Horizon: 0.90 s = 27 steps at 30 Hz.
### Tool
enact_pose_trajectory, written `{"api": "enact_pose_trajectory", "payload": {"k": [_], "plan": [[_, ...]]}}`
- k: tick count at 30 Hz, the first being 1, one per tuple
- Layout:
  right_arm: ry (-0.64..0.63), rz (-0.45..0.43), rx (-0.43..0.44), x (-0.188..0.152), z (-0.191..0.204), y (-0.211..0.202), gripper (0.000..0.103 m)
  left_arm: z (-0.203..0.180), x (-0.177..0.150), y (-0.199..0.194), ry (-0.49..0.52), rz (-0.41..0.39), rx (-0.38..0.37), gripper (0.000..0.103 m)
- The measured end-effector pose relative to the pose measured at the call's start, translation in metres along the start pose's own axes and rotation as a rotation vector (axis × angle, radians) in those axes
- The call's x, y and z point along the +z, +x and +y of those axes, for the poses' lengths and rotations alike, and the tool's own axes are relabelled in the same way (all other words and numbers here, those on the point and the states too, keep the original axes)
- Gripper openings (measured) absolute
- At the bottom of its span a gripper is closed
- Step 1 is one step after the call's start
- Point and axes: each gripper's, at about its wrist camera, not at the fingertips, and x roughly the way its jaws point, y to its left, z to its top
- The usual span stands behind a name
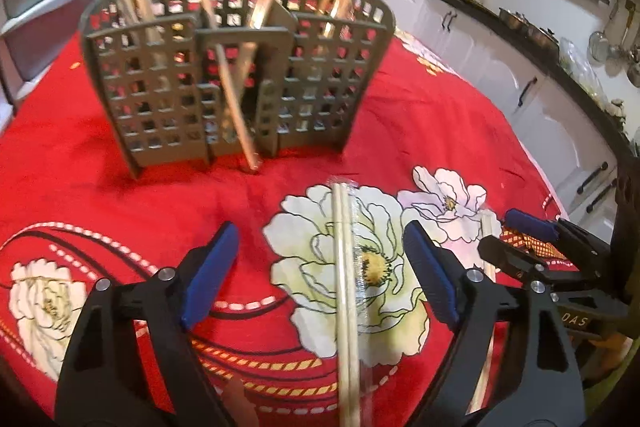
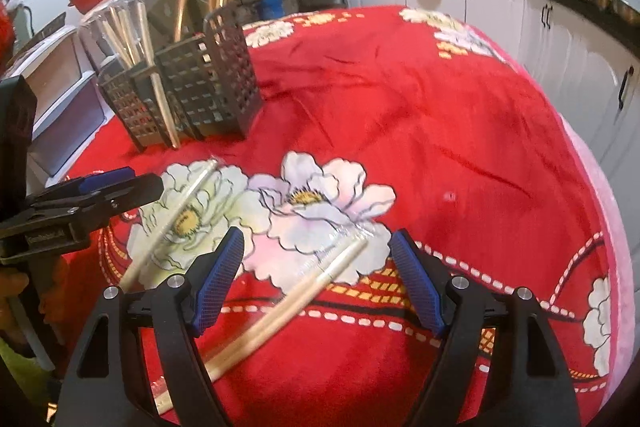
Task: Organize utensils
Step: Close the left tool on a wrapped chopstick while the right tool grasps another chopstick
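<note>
Both hand-held grippers, left point(image 1: 320, 267) and right point(image 2: 316, 279), hover spread apart, each over a wrapped chopstick pair point(image 1: 347, 291) point(image 2: 280, 311) lying on the desk point(image 2: 440, 131), seemingly mid-pickup; next each must close, then lift toward the caddy point(image 1: 236, 83).

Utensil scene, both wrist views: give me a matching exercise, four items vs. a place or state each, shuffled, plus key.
Items
1. left gripper
2. right gripper
3. utensil caddy
4. loose chopstick

States
A. grey, lattice-walled, stands upright on the red tablecloth with wrapped chopsticks inside
B. leans on the front of the caddy, tip on the cloth
C. open around a wrapped chopstick pair on the yellow-centred white flower
D. open around a wrapped chopstick pair lying diagonally near the pink flower

Pairs: 1-C, 2-D, 3-A, 4-B
</note>
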Motion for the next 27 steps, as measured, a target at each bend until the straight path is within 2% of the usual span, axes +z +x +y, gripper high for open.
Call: {"api": "enact_pose_trajectory", "payload": {"k": [1, 3, 7, 15, 20, 27], "plan": [[0.008, 0.01, 0.001, -0.001, -0.002, 0.002, 0.073, -0.002, 0.001, 0.003, 0.002, 0.006, -0.007, 0.071], [0.025, 0.028, 0.003, -0.001, -0.005, 0.007, 0.073, -0.006, 0.003, 0.008, 0.008, 0.022, -0.023, 0.057], [0.042, 0.049, 0.0, -0.001, -0.006, 0.014, 0.067, -0.012, 0.007, 0.022, 0.021, 0.057, -0.025, 0.052], [0.036, 0.044, 0.008, 0.006, -0.007, 0.022, 0.035, -0.024, 0.012, 0.044, 0.071, 0.09, 0.009, 0.049], [0.044, 0.033, 0.035, 0.01, -0.01, 0.026, 0.015, -0.029, 0.018, 0.052, 0.102, 0.098, 0.048, 0.039], [0.05, 0.017, 0.094, 0.015, -0.01, 0.026, 0.011, -0.034, 0.027, 0.06, 0.137, 0.099, 0.09, 0.015]]}}
